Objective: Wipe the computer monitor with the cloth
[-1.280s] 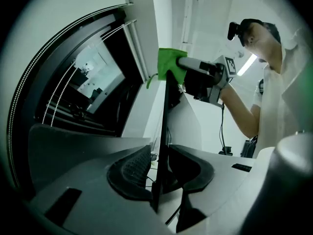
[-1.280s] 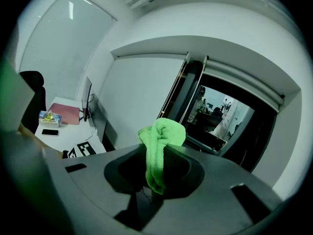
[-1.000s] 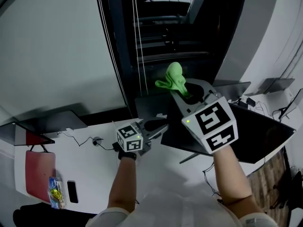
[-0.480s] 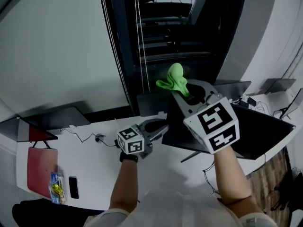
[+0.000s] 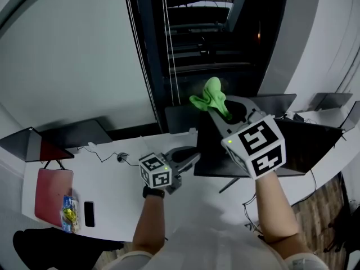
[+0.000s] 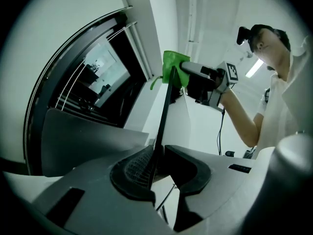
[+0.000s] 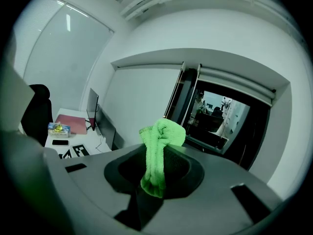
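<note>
Green and fuzzy, the cloth (image 7: 164, 133) looks like ribbed microfibre, bunched into a soft lump with a tail hanging down. The right gripper (image 7: 156, 173) has its jaws closed tight on that tail, so the lump pokes out past the matte grey tips. In the head view the cloth (image 5: 211, 94) sits up at the far end of the right gripper (image 5: 220, 110), above the dark monitor (image 5: 298, 151).

The monitor is a thin, flat, glossy black panel lying slightly tilted over the white desk (image 5: 112, 196). The left gripper (image 5: 193, 158) is clamped on its left edge. Its own view shows the panel edge-on, like a thin dark blade pinched between the two ribbed rubber pads (image 6: 134, 168). From there the cloth (image 6: 172, 62) shows right at the far top corner of the panel. I honestly can't tell if it's actually touching.

Over on the left of the desk are a flat red folder (image 5: 53, 193), a small black phone (image 5: 89, 214) and a crinkly snack packet (image 5: 68, 219).
</note>
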Demonstrator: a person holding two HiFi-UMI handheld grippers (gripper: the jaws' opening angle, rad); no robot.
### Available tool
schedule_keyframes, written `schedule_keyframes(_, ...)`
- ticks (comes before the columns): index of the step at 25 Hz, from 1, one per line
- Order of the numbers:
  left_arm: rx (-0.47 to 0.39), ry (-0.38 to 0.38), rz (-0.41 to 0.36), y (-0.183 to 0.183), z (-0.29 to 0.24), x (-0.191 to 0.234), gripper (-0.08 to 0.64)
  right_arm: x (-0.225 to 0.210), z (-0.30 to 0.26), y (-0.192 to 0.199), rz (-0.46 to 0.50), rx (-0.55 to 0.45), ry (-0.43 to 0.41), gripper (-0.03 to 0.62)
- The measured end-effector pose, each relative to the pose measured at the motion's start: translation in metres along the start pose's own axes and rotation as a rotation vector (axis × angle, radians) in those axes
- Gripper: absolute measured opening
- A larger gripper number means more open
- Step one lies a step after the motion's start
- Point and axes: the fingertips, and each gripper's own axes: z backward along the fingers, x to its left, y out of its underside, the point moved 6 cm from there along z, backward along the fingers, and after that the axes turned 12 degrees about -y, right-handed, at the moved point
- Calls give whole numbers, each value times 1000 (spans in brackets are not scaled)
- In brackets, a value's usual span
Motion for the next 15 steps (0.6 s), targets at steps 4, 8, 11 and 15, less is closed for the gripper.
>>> schedule_keyframes(4, 9, 11, 0, 10, 13, -27, 66, 17, 13, -3, 0, -13, -21, 69)
schedule_keyframes(8, 22, 40, -21, 22, 22, -54, 57, 35, 26, -3, 9, -33, -36, 69)
schedule_keyframes(11, 23, 61, -29, 29, 26, -68, 55, 48, 35, -3, 19, -50, -48, 69)
schedule_keyframes(15, 4, 60, -54, 31, 29, -77, 57, 63, 40, -6, 63, -53, -67, 69)
